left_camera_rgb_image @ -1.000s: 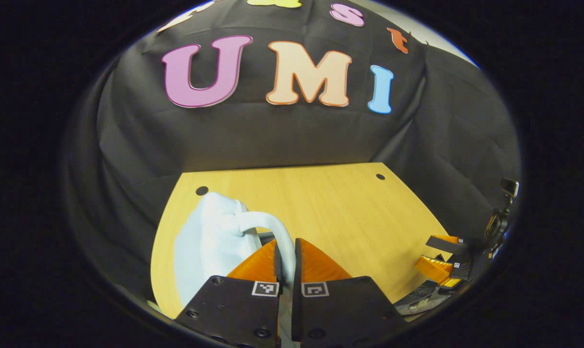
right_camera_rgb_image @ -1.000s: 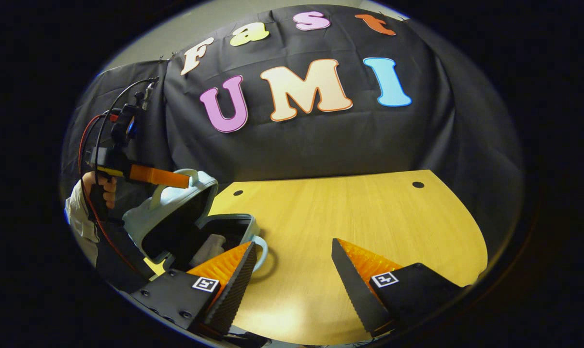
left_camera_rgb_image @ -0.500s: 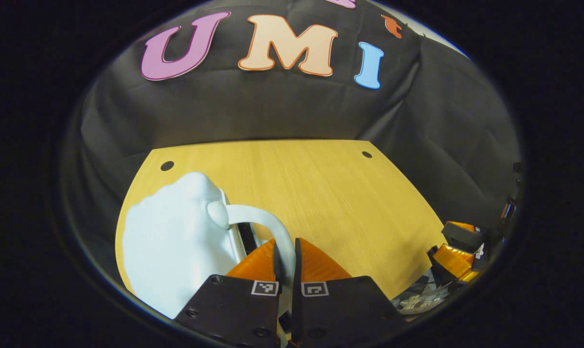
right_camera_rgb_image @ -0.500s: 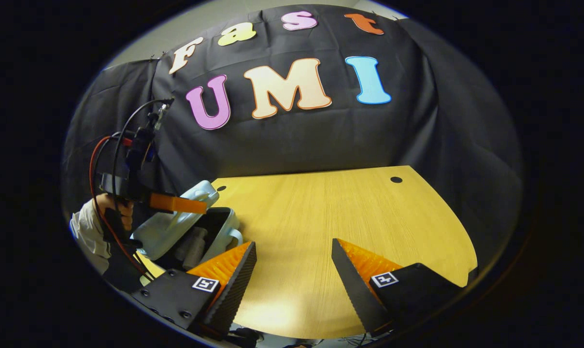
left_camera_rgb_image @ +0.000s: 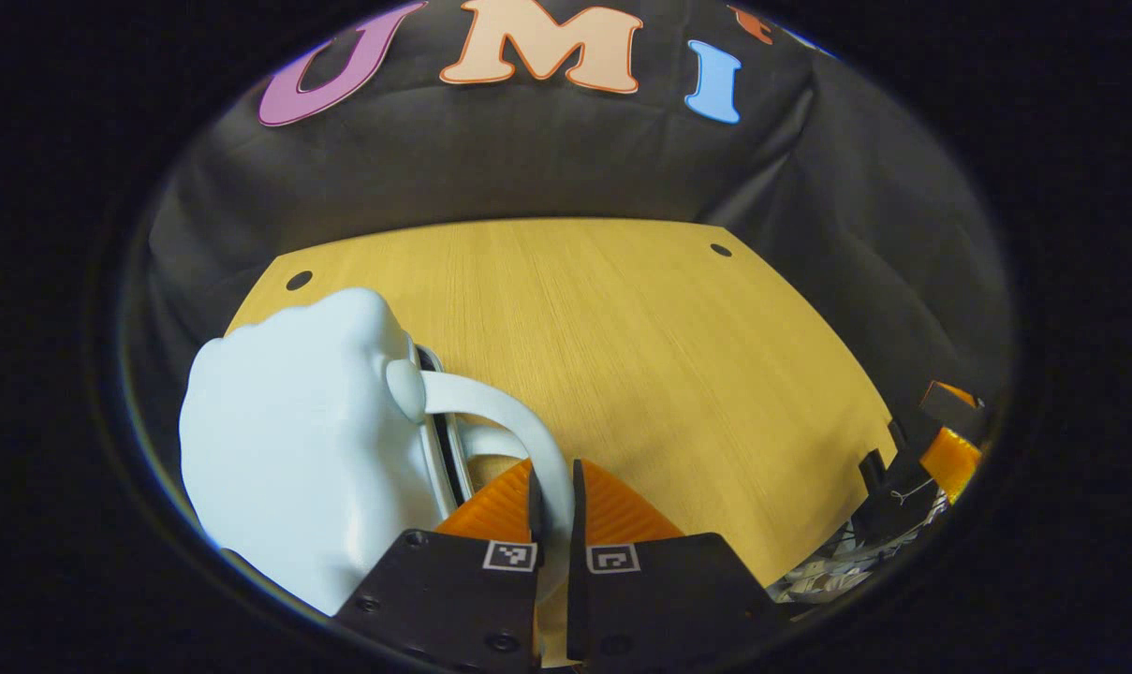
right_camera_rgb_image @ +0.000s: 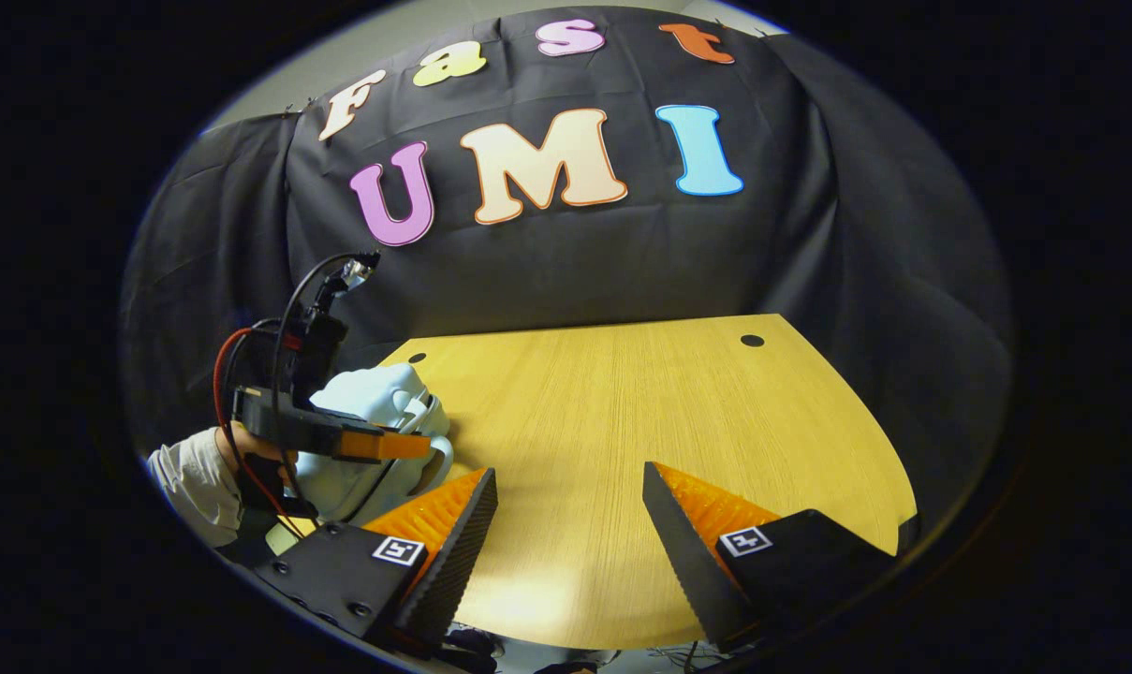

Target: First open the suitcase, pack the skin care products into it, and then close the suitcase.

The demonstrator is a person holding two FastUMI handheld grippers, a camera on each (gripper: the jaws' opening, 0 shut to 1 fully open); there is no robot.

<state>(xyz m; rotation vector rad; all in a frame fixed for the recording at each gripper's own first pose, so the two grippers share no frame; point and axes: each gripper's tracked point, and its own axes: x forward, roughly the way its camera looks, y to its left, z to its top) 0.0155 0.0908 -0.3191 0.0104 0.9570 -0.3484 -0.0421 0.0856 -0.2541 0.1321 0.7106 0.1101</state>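
My left gripper [left_camera_rgb_image: 553,496] is clamped on the handle [left_camera_rgb_image: 491,417] of the suitcase [left_camera_rgb_image: 294,440], which sits at lower left of the surface [left_camera_rgb_image: 640,356], lid nearly down. My right gripper [right_camera_rgb_image: 566,524] hangs open, holding nothing, over the surface's near edge.

Pale blue suitcase on a yellow worktop

The suitcase [left_camera_rgb_image: 294,440] is plain pale blue; the worktop [left_camera_rgb_image: 640,356] shows light yellow wood grain.
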